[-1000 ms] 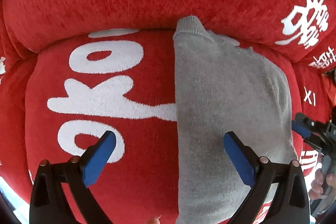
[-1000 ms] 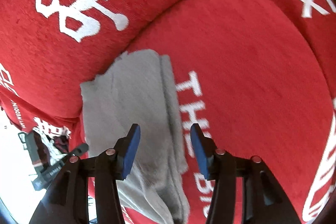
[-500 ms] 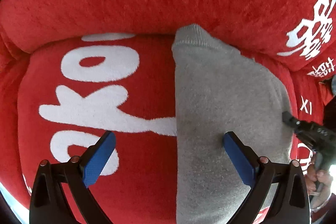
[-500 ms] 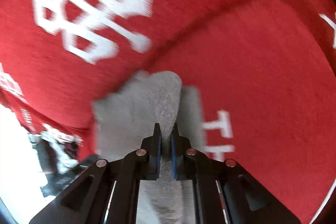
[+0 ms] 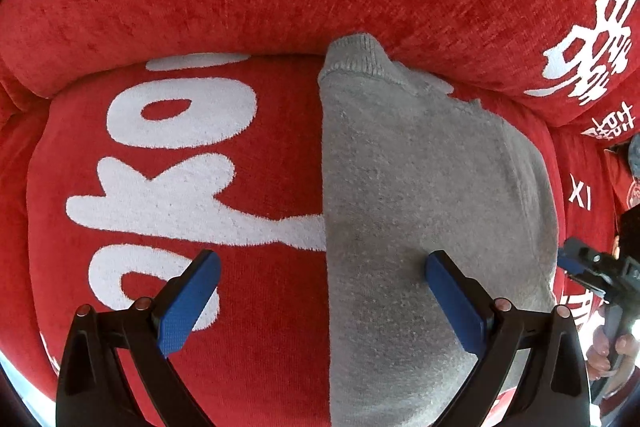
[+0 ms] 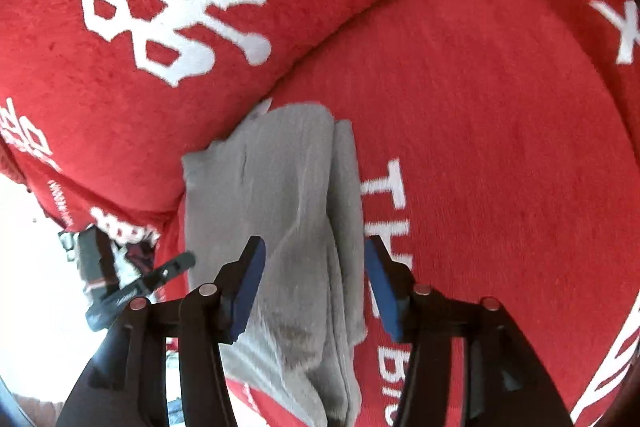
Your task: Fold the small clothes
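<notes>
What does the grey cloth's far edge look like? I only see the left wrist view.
Observer: In the right wrist view, the grey garment shows several folded layers stacked along that edge.
Operator: Is the other gripper holding it?
Observer: No. The right gripper has just been opening its jaws; a ridge of cloth lies between them, ungripped.
Operator: Anything beside the cloth?
Observer: White letters THE on the red cushion.
</notes>
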### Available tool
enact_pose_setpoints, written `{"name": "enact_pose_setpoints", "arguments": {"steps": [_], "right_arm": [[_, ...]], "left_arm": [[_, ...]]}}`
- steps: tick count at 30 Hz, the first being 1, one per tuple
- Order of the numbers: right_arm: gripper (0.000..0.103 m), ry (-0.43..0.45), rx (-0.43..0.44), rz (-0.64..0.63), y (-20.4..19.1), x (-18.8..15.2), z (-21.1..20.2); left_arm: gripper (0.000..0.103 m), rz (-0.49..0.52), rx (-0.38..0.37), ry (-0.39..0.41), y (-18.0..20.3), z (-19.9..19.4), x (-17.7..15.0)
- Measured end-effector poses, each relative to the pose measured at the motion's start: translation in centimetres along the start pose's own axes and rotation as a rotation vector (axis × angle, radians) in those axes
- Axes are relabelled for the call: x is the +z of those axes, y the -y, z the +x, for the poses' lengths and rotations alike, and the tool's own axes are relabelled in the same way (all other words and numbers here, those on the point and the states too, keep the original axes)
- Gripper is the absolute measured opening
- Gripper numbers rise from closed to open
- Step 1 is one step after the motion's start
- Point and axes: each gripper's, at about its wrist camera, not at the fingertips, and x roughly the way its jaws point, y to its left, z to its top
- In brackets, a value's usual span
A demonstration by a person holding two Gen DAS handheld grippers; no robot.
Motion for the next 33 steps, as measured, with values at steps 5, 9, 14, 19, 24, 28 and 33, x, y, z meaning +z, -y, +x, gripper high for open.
{"name": "enact_pose_setpoints", "arguments": {"steps": [5, 9, 14, 19, 24, 28, 33], "right_arm": [[0.056, -0.037, 0.013, 0.024, 1.6, -0.2, 0.9], [0.056, -0.073, 0.091, 0.035, 2.9, -0.3, 0.9], [0.056, -0.129, 0.151, -0.008, 2.6, 0.2, 2.2], [0.058, -0.163, 0.173, -0.068, 0.4, 0.9, 4.5], [0.057, -0.175, 0.191, -0.035, -0.3, 0.9, 6.0], [0.035, -0.157, 0.183, 0.004, -0.4, 0.2, 5.8], [0.03, -0.122, 0.272, 0.056, -1.0, -1.0, 4.5]], "left_arm": [[0.103, 0.014, -0.032, -0.013, 0.4, 0.1, -0.2], [0.103, 0.033, -0.136, -0.063, 0.5, 0.9, -0.5], [0.103, 0.004, -0.27, -0.149, 1.0, 3.1, -0.5], [0.103, 0.016, -0.297, -0.155, 2.8, 4.0, -0.4], [0.098, 0.058, -0.24, -0.137, 4.5, 4.6, -0.2], [0.069, 0.044, -0.27, -0.087, 3.9, 3.2, -0.5], [0.048, 0.078, -0.321, -0.056, 3.5, 1.1, -0.9]]}}
